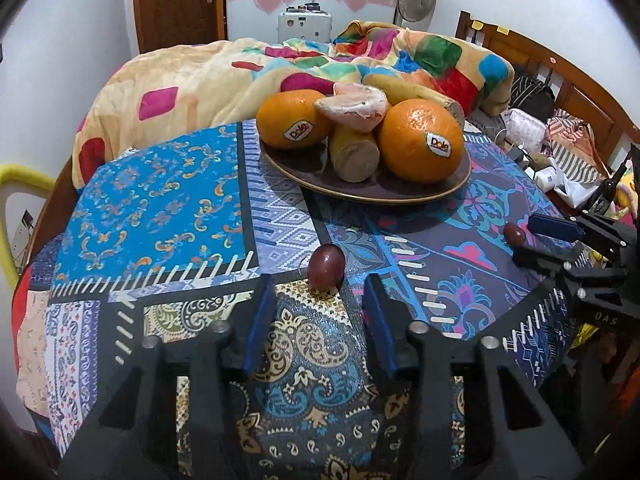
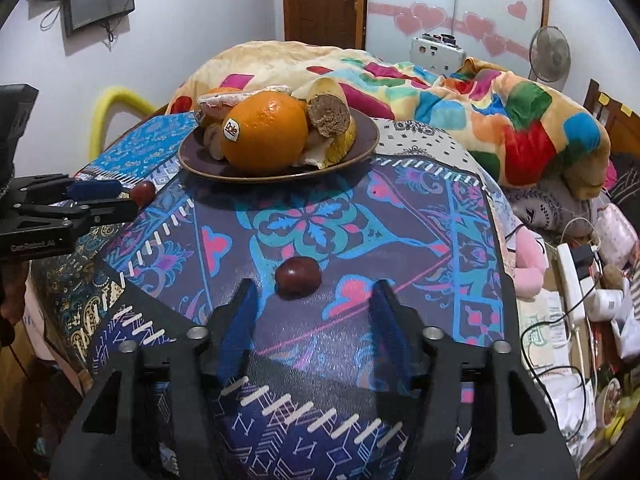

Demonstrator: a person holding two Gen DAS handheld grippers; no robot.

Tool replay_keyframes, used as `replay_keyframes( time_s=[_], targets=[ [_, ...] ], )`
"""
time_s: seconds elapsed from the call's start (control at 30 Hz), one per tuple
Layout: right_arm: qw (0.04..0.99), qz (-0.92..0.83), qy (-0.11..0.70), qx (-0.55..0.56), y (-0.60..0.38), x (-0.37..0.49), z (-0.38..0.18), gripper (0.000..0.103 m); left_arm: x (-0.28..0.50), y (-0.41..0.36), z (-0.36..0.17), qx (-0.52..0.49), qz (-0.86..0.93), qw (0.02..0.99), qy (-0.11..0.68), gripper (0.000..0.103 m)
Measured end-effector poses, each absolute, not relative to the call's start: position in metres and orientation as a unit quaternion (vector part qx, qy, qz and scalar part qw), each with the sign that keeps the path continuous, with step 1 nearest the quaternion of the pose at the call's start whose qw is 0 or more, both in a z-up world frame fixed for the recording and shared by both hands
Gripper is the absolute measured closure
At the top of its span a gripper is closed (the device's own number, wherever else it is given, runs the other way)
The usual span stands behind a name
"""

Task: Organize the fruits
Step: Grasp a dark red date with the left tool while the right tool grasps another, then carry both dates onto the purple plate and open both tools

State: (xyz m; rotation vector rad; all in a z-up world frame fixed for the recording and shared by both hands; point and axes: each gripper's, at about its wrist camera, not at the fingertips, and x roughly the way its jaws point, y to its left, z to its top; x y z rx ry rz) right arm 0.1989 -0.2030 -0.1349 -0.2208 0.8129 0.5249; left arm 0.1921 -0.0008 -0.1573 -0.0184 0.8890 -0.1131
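Both tongs low, level, spread: left gripper [image 1: 320, 292] just short of a grape [image 1: 326, 267]; right gripper [image 2: 316, 296] behind second grape [image 2: 298, 274].

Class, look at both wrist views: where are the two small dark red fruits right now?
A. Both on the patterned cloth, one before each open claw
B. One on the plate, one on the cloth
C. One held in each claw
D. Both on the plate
A: one dark red fruit lies on the patterned cloth ahead of the open left claw, the other dark red fruit ahead of the open right claw, neither on the plate.
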Motion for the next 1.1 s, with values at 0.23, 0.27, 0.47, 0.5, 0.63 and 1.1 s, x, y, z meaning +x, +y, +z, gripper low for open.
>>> replay_keyframes(
  time_s=[0.23, 0.27, 0.47, 0.5, 0.63, 1.1],
  targets=[
    [0.88, 0.261, 0.381, -0.112, -0.195, 0.193, -0.135, 0.087, 0.194, 0.001, -0.16, -0.009, -0.054, 0.906, 0.421, 0.078],
    [0.881, 0.258, 0.378, -0.117, -0.193, 0.192, -0.135, 0.087, 0.195, 0.002, -0.16, -0.012, -0.057, 0.906, 0.42, 0.082],
    [0.884, 0.258, 0.372, -0.111, -0.192, 0.191, -0.132, 0.089, 0.193, 0.001, -0.158, -0.008, -0.062, 0.907, 0.416, 0.088],
    [0.885, 0.259, 0.371, -0.107, -0.193, 0.191, -0.131, 0.089, 0.192, 0.001, -0.156, -0.01, -0.063, 0.907, 0.415, 0.088],
    [0.889, 0.259, 0.365, -0.095, -0.195, 0.195, -0.124, 0.089, 0.189, 0.003, -0.147, -0.016, -0.067, 0.911, 0.406, 0.088],
    [0.896, 0.27, 0.343, -0.084, -0.179, 0.223, -0.104, 0.089, 0.222, 0.002, -0.126, -0.023, -0.074, 0.918, 0.389, 0.088]
  ],
)
